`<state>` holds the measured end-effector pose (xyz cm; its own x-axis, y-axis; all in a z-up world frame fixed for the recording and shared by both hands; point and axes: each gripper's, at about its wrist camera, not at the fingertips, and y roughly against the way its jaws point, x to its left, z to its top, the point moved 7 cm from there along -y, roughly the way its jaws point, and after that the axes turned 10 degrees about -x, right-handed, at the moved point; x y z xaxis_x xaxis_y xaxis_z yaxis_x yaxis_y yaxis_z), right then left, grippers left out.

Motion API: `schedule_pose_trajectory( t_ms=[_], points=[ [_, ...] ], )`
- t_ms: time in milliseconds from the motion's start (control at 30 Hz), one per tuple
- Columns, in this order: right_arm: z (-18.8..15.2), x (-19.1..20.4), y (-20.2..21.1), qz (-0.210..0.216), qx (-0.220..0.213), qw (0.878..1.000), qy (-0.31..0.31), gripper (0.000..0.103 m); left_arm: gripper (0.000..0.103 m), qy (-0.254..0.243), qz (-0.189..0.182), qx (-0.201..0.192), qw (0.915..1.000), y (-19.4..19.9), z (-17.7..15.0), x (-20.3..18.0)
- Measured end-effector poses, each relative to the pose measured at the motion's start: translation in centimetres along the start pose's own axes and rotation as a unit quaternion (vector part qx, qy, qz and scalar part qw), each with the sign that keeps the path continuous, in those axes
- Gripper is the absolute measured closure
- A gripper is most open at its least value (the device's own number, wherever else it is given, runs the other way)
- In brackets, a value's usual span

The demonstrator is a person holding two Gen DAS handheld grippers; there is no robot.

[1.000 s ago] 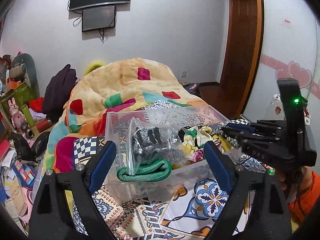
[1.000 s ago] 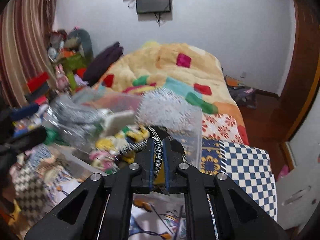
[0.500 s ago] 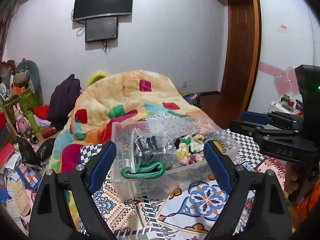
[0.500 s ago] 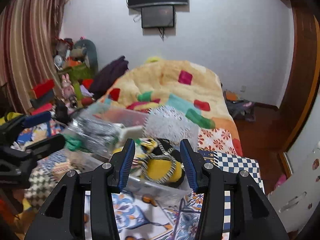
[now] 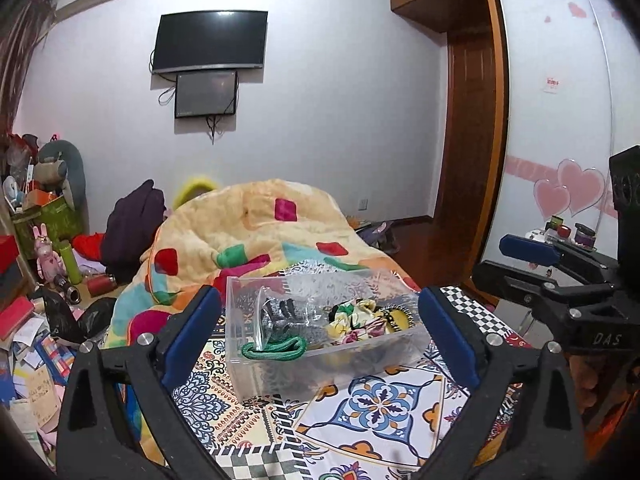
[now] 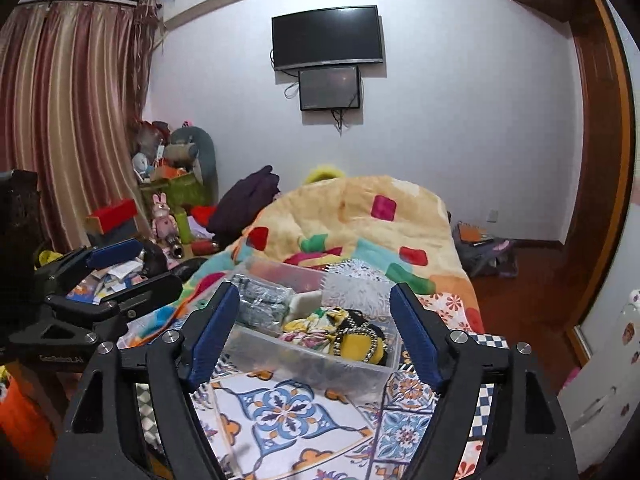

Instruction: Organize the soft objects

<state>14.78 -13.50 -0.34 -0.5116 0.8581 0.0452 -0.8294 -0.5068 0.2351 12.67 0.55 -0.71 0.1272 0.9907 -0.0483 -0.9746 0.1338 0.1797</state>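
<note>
A clear plastic box (image 5: 280, 376) stands on the patterned bedspread, also in the right wrist view (image 6: 304, 364). It holds a bagged grey glove (image 5: 280, 316), a green cord (image 5: 276, 350), floral scrunchies (image 5: 356, 322) and a yellow-and-black soft item (image 6: 360, 342). My left gripper (image 5: 318, 330) is open and empty, held back from the box. My right gripper (image 6: 314, 328) is open and empty too, above the box's near side. Each gripper shows from the side in the other's view.
A yellow quilt with coloured patches (image 5: 260, 236) is heaped behind the box. Cluttered toys and boxes (image 5: 44, 248) line the floor at left. A dark wooden door (image 5: 464, 152) and a wardrobe with pink hearts (image 5: 568, 192) stand at right.
My right gripper opened and let go of the yellow-and-black item, which now lies in the box. Both grippers pulled back and up from the box.
</note>
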Motion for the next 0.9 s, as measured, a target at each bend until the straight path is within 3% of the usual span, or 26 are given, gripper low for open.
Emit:
schedule_pose_trajectory(
  t_ms=[333, 900],
  points=[
    [-0.1, 0.4, 1.0, -0.004, -0.016, 1.000, 0.000, 0.021, 0.001, -0.001, 0.003, -0.025, 0.9997, 1.4, 0.6, -0.6],
    [-0.2, 0.4, 1.7, -0.003, -0.021, 1.000, -0.002, 0.020, 0.000, 0.009, 0.002, -0.028, 0.9996, 1.8, 0.5, -0.5]
  ],
)
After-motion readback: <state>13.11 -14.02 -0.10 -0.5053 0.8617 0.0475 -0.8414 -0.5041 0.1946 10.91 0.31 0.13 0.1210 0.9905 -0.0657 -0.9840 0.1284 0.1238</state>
